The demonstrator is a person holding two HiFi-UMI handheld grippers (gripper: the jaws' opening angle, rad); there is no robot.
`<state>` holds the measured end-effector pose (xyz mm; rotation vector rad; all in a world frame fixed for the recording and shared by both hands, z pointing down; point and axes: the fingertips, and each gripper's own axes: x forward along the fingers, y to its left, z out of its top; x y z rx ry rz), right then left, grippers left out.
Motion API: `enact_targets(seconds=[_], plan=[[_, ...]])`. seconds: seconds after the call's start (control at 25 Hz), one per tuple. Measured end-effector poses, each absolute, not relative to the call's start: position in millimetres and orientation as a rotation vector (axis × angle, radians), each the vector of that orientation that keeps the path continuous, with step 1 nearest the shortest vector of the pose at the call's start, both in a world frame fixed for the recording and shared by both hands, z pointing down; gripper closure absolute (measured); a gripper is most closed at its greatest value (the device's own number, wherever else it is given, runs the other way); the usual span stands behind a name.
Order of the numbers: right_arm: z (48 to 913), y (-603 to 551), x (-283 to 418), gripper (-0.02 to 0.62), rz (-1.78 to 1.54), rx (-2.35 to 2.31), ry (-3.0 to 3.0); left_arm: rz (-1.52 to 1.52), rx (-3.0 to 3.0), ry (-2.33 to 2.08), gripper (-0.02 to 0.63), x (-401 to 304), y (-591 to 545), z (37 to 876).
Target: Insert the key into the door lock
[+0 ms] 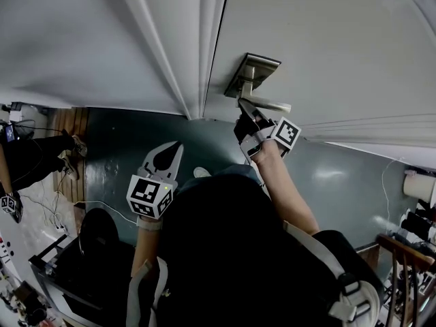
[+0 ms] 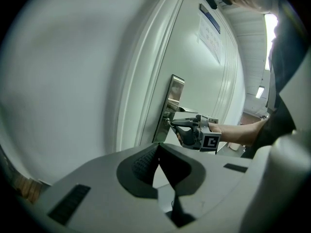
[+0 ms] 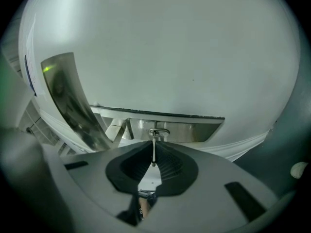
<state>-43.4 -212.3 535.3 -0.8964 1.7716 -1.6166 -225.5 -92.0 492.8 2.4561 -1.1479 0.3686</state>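
Observation:
A metal lock plate [image 1: 253, 71] with a lever handle [image 1: 270, 105] sits on the white door [image 1: 340, 53]. My right gripper [image 1: 243, 106] is at the plate, just under the handle, shut on a thin silver key [image 3: 153, 150]. In the right gripper view the key's tip meets the round lock cylinder [image 3: 158, 131] on the plate [image 3: 194, 131]. My left gripper [image 1: 176, 146] hangs lower left, away from the door, shut with nothing in it. From the left gripper view I see the right gripper [image 2: 173, 125] against the plate [image 2: 172, 101].
The white door frame [image 1: 184, 60] runs beside the lock, with a plain wall [image 1: 68, 39] to its left. Below is a dark green floor [image 1: 122, 155]. A black chair [image 1: 95, 251] and cables lie lower left, a wooden chair [image 1: 405, 264] lower right. Another person [image 1: 34, 159] stands at the left.

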Motion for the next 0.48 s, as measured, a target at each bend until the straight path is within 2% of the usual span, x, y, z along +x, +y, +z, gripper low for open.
enact_targets(seconds=[0.48], plan=[[530.9,-186.8,-41.3,0.561,-1.622,-0.9,1.856,0.352,2.49,-1.092,0.598,-193.7,-95.0,486.2]])
